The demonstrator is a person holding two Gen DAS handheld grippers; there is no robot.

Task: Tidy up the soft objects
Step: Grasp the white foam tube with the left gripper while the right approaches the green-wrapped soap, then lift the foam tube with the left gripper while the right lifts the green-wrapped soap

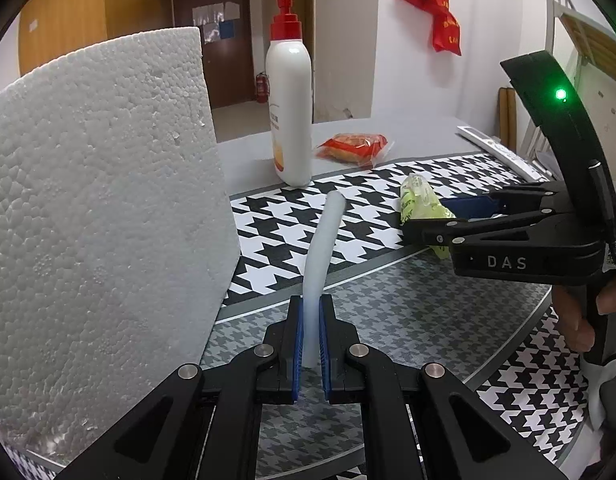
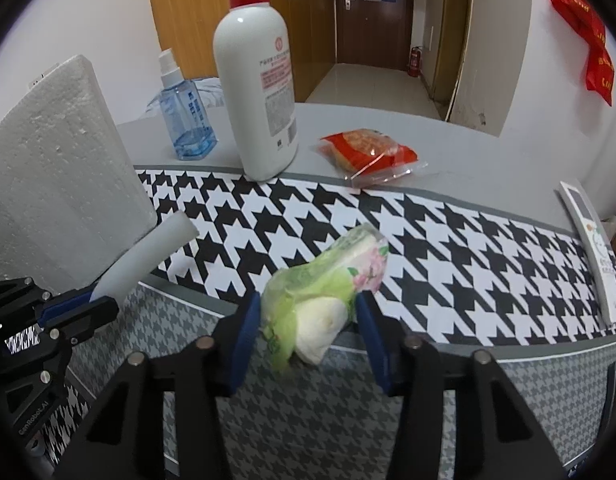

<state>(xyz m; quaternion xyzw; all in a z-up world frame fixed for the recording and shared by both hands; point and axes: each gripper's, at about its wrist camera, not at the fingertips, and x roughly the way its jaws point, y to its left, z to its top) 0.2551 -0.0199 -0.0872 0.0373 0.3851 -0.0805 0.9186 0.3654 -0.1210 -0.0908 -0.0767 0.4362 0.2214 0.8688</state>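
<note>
Left wrist view: left gripper [image 1: 311,336] with blue-padded fingers [image 1: 296,344] clenched on a pale, flexible foam tube [image 1: 322,248] that curves up above the houndstooth-patterned mat [image 1: 360,204]. White polystyrene foam block [image 1: 99,208] stands at left, just beside the tube. White pump bottle with red dispenser [image 1: 289,108] and red-wrapped snack packet [image 1: 354,148] sit on the grey tabletop [image 1: 420,132] beyond. Right gripper [image 1: 424,220] enters at right, around a green plastic tissue pack [image 1: 418,200].

Right wrist view: right gripper [image 2: 308,328], fingers [image 2: 243,328] flanking the tissue pack [image 2: 328,280], which lies at the mat's [image 2: 448,248] near edge; contact cannot be told. Blue spray bottle [image 2: 187,116] stands behind the foam block [image 2: 59,168]; white remote control [image 2: 596,256] lies at right.
</note>
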